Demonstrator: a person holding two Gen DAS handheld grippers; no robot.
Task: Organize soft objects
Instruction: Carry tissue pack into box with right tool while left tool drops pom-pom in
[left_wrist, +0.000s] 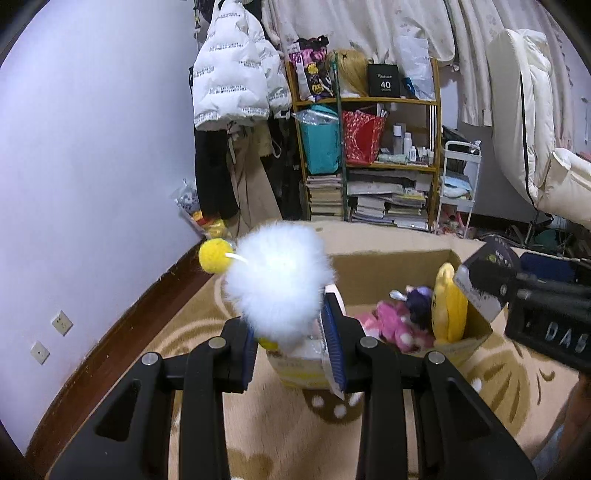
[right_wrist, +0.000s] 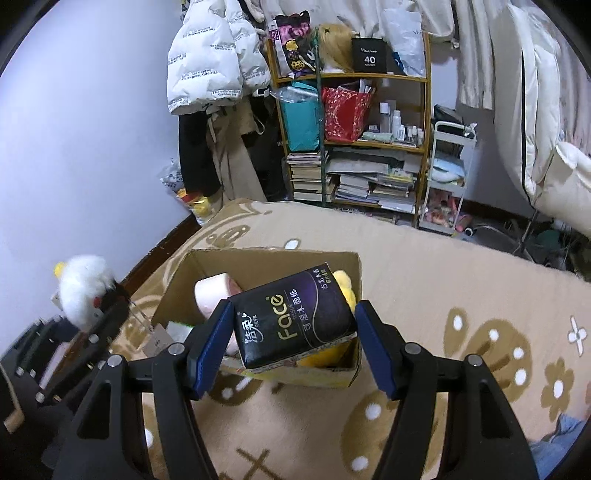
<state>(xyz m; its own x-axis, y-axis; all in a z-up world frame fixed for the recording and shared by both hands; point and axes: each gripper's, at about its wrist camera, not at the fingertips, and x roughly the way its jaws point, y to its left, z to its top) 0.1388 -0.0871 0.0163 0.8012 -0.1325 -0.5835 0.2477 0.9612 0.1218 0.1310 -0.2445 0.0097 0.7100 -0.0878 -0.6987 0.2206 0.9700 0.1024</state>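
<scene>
My left gripper (left_wrist: 293, 341) is shut on a fluffy white plush toy (left_wrist: 279, 282) with a yellow pompom (left_wrist: 214, 255), held above the near left corner of an open cardboard box (left_wrist: 388, 266). The toy also shows at far left in the right wrist view (right_wrist: 83, 291). My right gripper (right_wrist: 291, 341) is shut on a black tissue pack (right_wrist: 293, 319) marked "Face", held over the box (right_wrist: 275, 258). Inside the box lie a pink plush (left_wrist: 397, 325), a purple plush (left_wrist: 419, 304), a yellow plush (left_wrist: 448, 302) and a pink roll (right_wrist: 212, 295). The right gripper with its pack shows at right in the left wrist view (left_wrist: 484, 280).
The box stands on a beige patterned rug (right_wrist: 443, 295). A lilac wall (left_wrist: 92, 166) with a dark skirting runs on the left. A wooden shelf (left_wrist: 369, 155) with books and bags, hanging coats (left_wrist: 236, 74) and a white trolley (left_wrist: 458, 184) stand behind.
</scene>
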